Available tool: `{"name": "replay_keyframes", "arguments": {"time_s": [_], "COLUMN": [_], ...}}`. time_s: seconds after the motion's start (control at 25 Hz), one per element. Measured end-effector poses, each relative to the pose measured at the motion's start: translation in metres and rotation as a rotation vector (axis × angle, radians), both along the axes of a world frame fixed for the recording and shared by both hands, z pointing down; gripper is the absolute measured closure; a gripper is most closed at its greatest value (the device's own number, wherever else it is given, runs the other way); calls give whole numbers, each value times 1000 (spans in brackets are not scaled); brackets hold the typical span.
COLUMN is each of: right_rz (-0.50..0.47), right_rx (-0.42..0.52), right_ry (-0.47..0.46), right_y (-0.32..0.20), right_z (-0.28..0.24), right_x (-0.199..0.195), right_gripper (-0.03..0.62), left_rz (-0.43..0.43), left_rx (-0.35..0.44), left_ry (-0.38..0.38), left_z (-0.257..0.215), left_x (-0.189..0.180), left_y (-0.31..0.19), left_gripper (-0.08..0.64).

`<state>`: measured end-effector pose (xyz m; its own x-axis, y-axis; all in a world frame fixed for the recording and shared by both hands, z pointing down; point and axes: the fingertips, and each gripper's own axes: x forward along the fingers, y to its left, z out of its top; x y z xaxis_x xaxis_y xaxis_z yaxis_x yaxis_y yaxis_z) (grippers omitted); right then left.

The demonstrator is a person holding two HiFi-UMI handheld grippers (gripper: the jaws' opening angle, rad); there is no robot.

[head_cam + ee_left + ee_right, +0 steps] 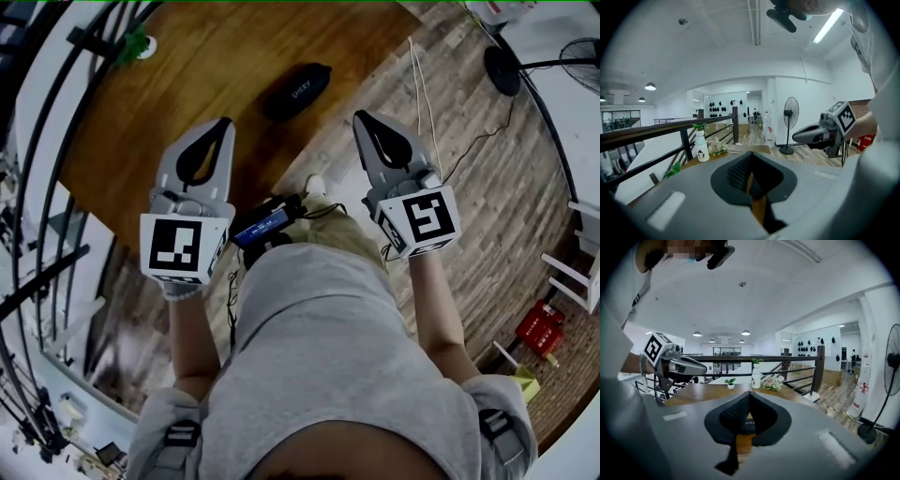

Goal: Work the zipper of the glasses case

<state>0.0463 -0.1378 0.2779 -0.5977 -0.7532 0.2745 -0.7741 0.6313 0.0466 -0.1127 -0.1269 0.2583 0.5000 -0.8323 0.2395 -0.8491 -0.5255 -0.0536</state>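
Note:
The black glasses case (296,91) lies shut on the wooden table (206,84), near its front edge. My left gripper (223,123) and right gripper (359,116) hover side by side in front of the table, short of the case, both shut with nothing between the jaws. In the right gripper view the case (749,423) shows through the hole in the shut right gripper (750,393), a strip of white print on it. The left gripper (751,154) points across the table, and that view also catches the right gripper (820,133) to its right. The zipper is too small to make out.
A white bottle (756,378) and a bunch of flowers (772,383) stand at the table's far side by a dark railing (740,359). A small potted plant (141,45) sits at a corner. A standing fan (790,112), cables (422,84) and a red object (541,328) are on the wooden floor.

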Motion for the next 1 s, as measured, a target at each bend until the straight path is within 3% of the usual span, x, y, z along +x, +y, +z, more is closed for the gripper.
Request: {"name": "replay_keyframes", "arguments": {"time_s": [1.0], "right_rz": [-5], "right_rx": [43], "right_ry": [7], "right_y": [5], "right_z": [-14], "right_x": [-4], "right_gripper": [592], "left_rz": [-11], "left_rx": [2], "left_ry": [-20], "left_z": [0], "left_x": [1], "left_y": [6], "left_gripper": [546]}}
